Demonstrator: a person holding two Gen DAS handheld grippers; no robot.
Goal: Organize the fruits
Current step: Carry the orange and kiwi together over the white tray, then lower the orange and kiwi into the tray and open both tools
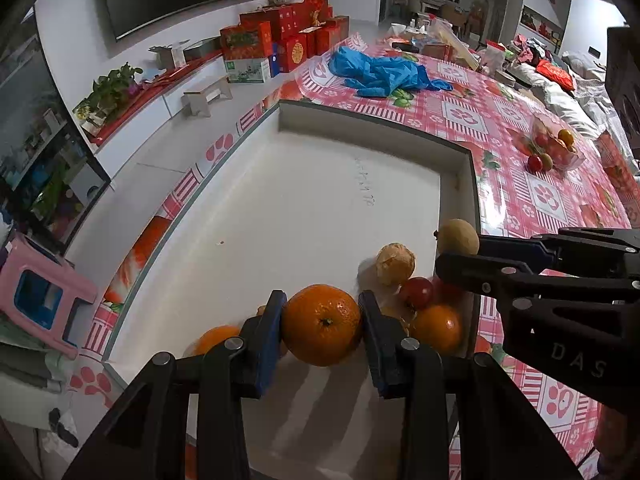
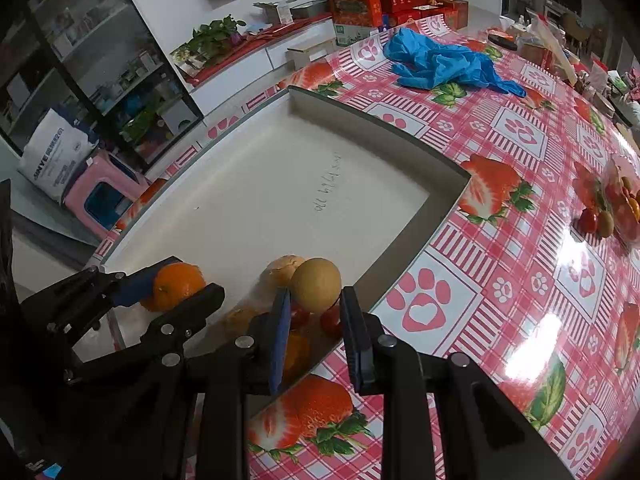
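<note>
My left gripper (image 1: 322,326) is shut on an orange (image 1: 322,324) just above the floor of a shallow white tray (image 1: 304,200); it also shows in the right wrist view (image 2: 176,286). My right gripper (image 2: 316,312) is shut on a tan round fruit (image 2: 316,284) over the tray's near right corner; it also shows in the left wrist view (image 1: 458,238). In that corner lie a pale walnut-like fruit (image 1: 395,263), a red fruit (image 1: 416,292) and another orange (image 1: 438,328). A further orange (image 1: 214,338) lies left of my left fingers.
The tray sits on a pink strawberry-print tablecloth (image 2: 500,280). A clear bag of mixed fruit (image 1: 554,148) lies at the right, with loose fruits (image 2: 596,222) beside it. Blue gloves (image 1: 380,72) lie beyond the tray. Red gift boxes (image 1: 280,36) stand further back. A pink stool (image 1: 44,300) stands left, below the table.
</note>
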